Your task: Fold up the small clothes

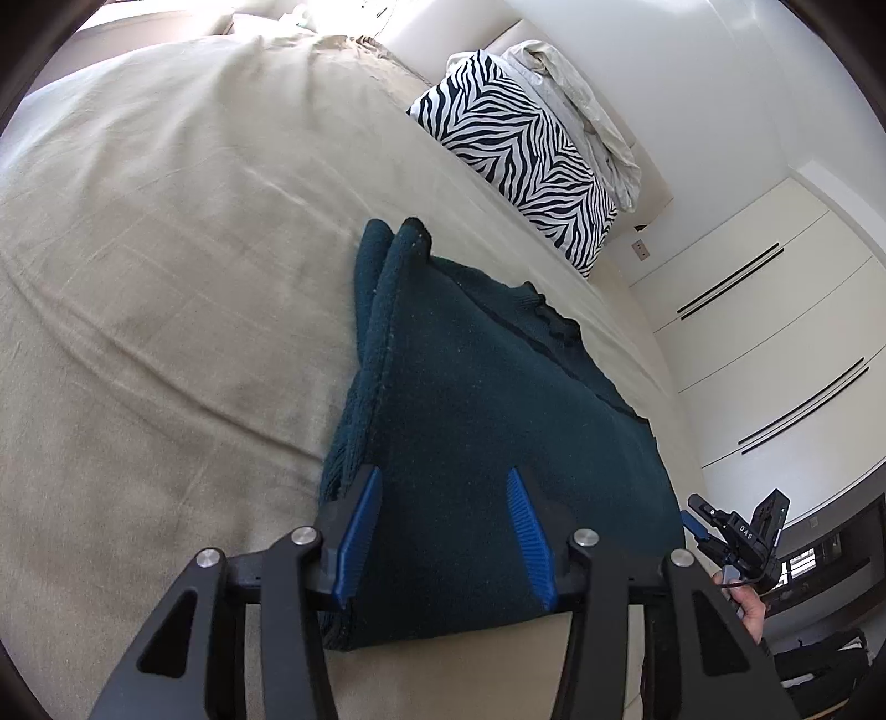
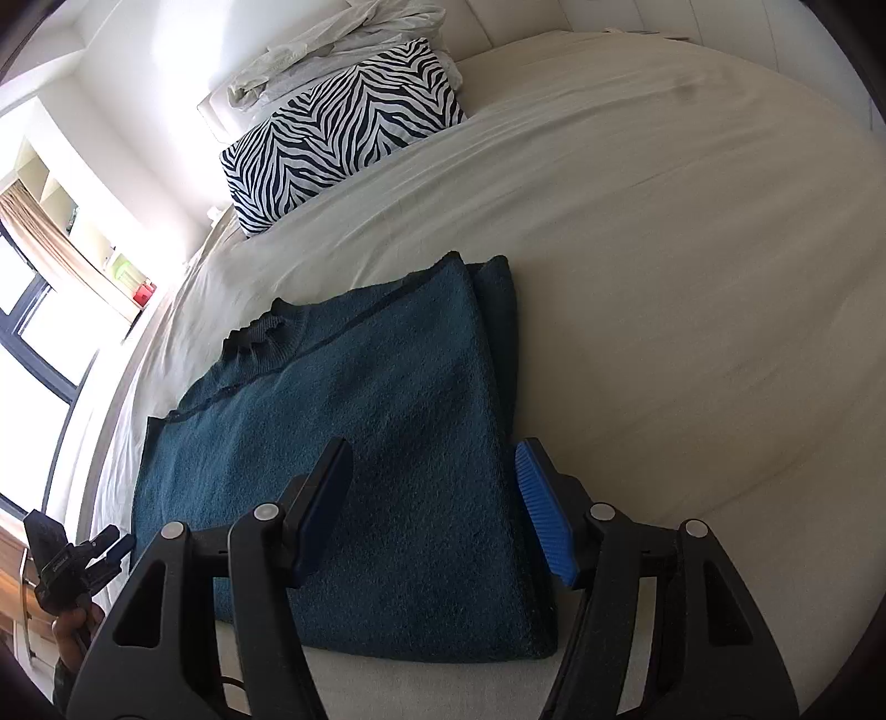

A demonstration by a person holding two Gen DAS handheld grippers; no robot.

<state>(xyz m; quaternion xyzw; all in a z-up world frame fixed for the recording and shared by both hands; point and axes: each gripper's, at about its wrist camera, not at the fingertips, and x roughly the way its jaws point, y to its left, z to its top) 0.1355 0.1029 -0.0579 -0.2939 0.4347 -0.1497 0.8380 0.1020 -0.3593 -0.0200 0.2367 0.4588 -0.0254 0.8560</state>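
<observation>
Fuzzy dark teal knit sweater (image 1: 470, 421) lying flat on the beige bed sheet (image 1: 166, 277), sides already folded in. Left gripper (image 1: 446, 531) and right gripper (image 2: 437, 509) both spread wide, holding nothing, poised above its near edge, probably to fold again.

One dark teal knitted sweater (image 2: 354, 443) is seen on the beige bed sheet (image 2: 692, 288). One zebra-print pillow (image 2: 343, 127) is counted beyond the sweater, and one crumpled white cover (image 2: 343, 50) is piled behind that pillow. Two grippers are counted at the sweater's near edge: left gripper (image 1: 443, 531), right gripper (image 2: 437, 509).
</observation>
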